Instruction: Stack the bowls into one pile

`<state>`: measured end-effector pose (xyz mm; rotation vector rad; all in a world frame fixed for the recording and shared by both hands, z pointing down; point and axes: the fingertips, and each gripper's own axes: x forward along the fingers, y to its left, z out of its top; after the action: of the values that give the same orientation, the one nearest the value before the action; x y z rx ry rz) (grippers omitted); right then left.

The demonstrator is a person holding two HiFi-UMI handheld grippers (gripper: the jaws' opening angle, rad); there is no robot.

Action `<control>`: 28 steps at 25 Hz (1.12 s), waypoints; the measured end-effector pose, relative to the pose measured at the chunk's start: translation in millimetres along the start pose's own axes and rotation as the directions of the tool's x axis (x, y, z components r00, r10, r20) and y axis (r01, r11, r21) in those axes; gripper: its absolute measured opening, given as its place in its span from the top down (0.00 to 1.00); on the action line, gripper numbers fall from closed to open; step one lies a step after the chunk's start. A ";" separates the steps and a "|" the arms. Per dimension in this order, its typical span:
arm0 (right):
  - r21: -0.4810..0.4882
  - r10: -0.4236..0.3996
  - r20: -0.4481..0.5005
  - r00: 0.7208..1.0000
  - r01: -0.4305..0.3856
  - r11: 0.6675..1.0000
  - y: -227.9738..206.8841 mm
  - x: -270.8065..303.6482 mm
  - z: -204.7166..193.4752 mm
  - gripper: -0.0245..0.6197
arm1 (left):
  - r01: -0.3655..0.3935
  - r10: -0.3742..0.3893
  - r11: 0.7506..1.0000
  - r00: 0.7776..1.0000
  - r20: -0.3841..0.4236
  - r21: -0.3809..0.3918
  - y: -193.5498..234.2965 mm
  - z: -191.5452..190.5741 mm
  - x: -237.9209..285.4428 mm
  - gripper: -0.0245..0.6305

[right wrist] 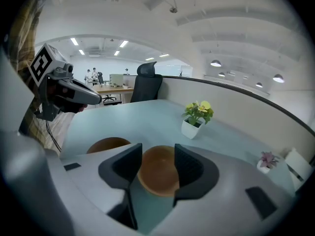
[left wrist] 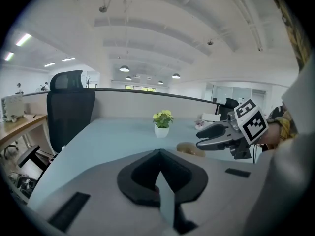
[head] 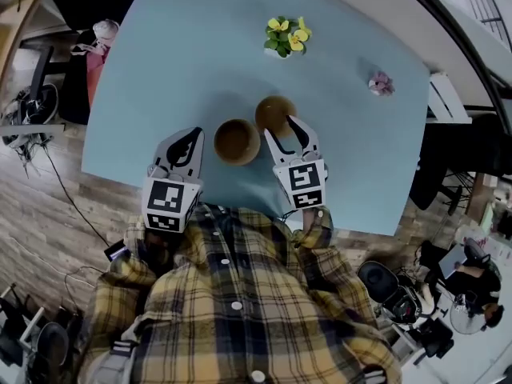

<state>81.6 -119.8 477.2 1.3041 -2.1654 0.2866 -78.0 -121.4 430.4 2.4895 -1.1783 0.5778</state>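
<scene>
Pale blue counter carried both bowls at mid-frame. Right gripper stood wide, its jaws either side of the farther bowl. Left gripper was closed and empty, beside the nearer bowl.

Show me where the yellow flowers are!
In the head view the yellow flowers stand on the table, beyond the farther bowl and left of the pink plant.

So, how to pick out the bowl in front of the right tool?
Find the light blue table. Near the person stand a left-hand bowl and a right-hand bowl. It is the right-hand one, set farther back, nearer the yellow flowers.
</scene>
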 end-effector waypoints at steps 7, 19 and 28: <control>0.061 -0.063 -0.035 0.997 0.065 0.996 -32.6 -4.2 -13.3 0.62 | 0.059 -0.058 0.998 0.998 -0.014 0.029 -5.8 11.1 29.2 0.98; 0.090 -0.075 -0.154 0.985 0.090 0.992 -65.5 26.4 -43.3 0.61 | 0.097 -0.095 0.995 0.992 -0.085 0.018 -2.8 8.6 65.4 0.98; 0.126 -0.009 -0.225 0.974 0.039 0.991 -69.6 54.0 -68.8 0.61 | 0.085 -0.084 0.996 0.990 -0.115 0.006 6.1 0.0 83.7 0.98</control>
<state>148.4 -162.1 556.2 1.2998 -1.9664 0.5467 -34.6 -179.9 472.0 2.4653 -1.0251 0.6949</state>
